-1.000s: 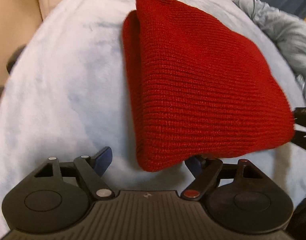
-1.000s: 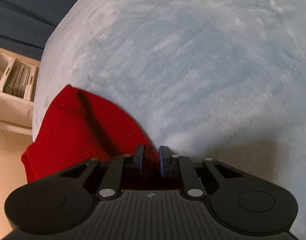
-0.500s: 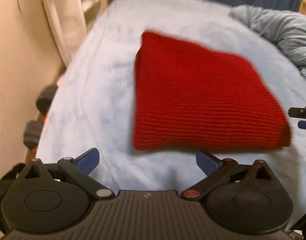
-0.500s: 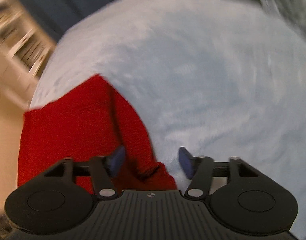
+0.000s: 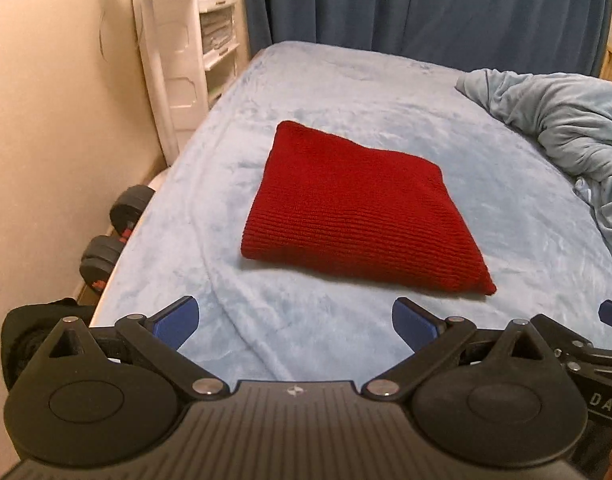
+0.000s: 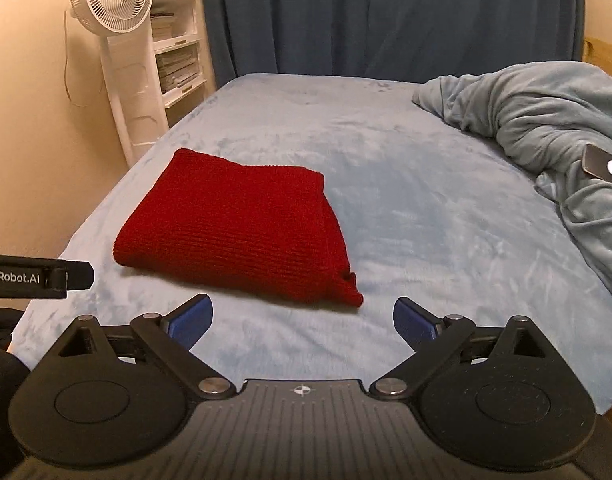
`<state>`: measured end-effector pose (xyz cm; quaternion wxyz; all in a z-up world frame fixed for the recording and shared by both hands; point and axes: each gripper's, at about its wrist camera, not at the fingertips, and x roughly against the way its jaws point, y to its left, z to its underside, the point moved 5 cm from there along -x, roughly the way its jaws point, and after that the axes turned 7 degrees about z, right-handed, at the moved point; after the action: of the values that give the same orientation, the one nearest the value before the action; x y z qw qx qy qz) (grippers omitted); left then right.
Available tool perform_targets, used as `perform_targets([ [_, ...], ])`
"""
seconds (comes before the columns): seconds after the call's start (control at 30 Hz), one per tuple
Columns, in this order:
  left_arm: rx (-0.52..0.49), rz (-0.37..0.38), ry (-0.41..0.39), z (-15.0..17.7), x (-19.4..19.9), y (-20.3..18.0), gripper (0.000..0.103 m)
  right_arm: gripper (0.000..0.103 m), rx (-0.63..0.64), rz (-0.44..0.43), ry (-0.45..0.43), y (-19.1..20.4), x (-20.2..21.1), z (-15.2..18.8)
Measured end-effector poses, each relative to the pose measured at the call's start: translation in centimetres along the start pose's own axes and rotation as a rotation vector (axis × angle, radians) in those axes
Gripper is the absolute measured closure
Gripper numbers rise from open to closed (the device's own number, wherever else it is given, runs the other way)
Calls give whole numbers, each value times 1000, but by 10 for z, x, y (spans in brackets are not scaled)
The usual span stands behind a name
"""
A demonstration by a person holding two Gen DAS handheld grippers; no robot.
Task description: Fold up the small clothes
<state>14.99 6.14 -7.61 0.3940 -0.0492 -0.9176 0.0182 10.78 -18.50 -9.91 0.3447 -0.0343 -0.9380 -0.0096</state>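
Both grippers have pulled back and up from the red knit garment (image 5: 358, 216); it lies folded, released, on the bed (image 5: 386, 92). Left gripper (image 5: 296, 322) fingers wide apart, empty. Right gripper (image 6: 302, 316) fingers just opened, nothing between them; both angled downward.

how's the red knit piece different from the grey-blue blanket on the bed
The red knit piece is folded into a flat, neat block; the grey-blue blanket lies crumpled in a loose heap. The knit piece is ribbed and small; the blanket looks plush and far bigger. Both rest on the bed.
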Motion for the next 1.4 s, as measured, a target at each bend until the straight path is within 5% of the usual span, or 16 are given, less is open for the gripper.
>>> perform_targets([
  [0.5, -16, -15, -45, 16, 41, -4, 0, 6, 39, -31, -31, 15, 37, 11],
  [1.4, -32, -48, -43, 19, 47, 1, 0, 5, 53, -36, -12, 19, 34, 13],
])
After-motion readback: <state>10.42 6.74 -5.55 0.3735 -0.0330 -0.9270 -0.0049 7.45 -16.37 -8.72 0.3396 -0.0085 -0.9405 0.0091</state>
